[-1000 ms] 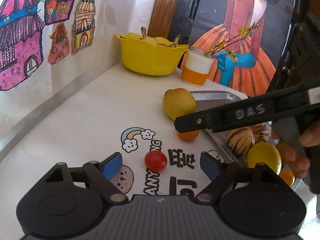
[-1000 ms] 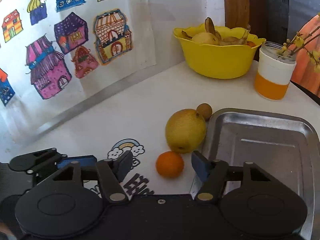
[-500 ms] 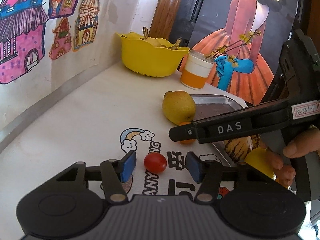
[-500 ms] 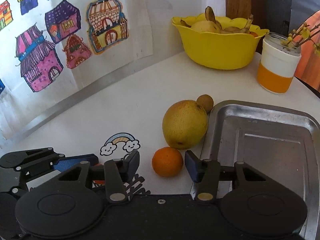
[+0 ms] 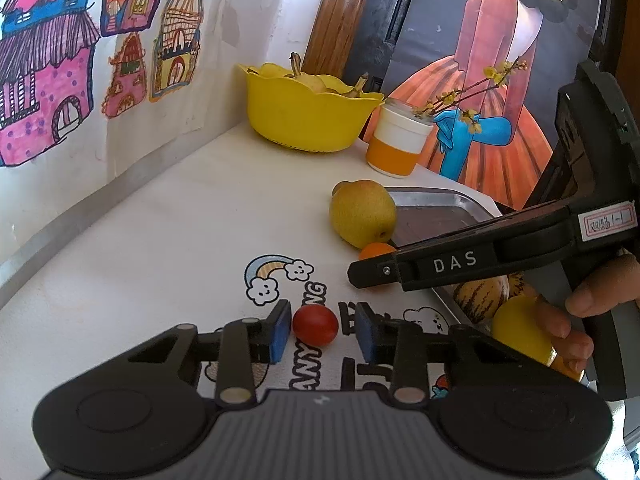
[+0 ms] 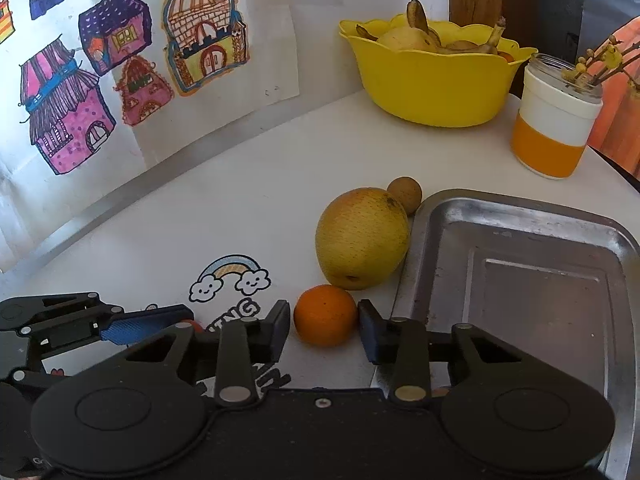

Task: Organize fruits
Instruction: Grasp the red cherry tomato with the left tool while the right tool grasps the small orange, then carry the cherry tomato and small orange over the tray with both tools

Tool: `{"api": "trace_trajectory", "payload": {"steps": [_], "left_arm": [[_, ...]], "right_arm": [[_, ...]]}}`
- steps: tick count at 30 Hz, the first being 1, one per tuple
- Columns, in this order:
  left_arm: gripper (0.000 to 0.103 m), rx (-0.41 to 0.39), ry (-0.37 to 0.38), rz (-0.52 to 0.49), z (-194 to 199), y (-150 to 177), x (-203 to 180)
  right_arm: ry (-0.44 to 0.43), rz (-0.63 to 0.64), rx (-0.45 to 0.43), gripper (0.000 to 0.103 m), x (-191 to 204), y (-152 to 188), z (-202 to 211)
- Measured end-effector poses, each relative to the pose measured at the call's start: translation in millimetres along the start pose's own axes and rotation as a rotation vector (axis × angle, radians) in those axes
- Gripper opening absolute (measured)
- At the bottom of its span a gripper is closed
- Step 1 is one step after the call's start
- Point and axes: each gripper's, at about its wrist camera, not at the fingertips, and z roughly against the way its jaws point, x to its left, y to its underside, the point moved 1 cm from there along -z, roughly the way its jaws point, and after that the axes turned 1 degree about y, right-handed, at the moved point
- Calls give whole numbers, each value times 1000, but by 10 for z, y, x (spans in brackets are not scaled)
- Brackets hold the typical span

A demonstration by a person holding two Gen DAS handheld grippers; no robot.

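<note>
1. Step in hand, by my reading: a two-handed pick, each tool lined up on one small fruit lying on the desk (image 6: 224,208), ahead of a transfer to the metal tray (image 6: 532,216).
2. Left gripper (image 5: 320,330): jaws partly open and bracketing the red cherry tomato (image 5: 315,325), which sits on the printed mat lettering. The left blue pad looks to be touching or nearly touching it; the right pad stands clear with a visible gap. Not yet gripped.
3. Next move, left: close the remaining gap gently, since the tomato is probably soft and round and may roll off the pads, then lift.
4. Right gripper (image 6: 324,330): jaws open slightly wider than the small orange (image 6: 325,314), one pad on each side, neither clearly touching. The orange lies on the desk just in front of the pear (image 6: 362,238), beside the tray's near-left edge.
5. Next move, right: close squarely, lift without nudging the pear, and carry it over the tray rim.
6. Tray: melon, lemon and another orange fruit are already visible in it from the left view.
</note>
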Motion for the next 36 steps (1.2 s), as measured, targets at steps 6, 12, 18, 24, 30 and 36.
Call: {"api": "trace_trajectory", "payload": {"steps": [6, 12, 18, 24, 30, 36], "left_arm": [[32, 0, -5, 10, -2, -2, 18], [26, 7, 7, 5, 4, 11, 2], [26, 8, 1, 1, 28, 27, -10], [25, 13, -17, -7, 81, 38, -49], [25, 3, -10, 25, 165, -12, -95], [25, -12, 26, 35, 190, -106, -317]], "right_arm": [[2, 5, -2, 36, -1, 5, 0], [-4, 10, -5, 36, 15, 30, 14], [-17, 24, -13, 36, 57, 106, 77], [-53, 18, -37, 36, 78, 183, 251], [-57, 13, -106, 36, 14, 245, 587], [-16, -21, -185, 36, -246, 344, 987]]}}
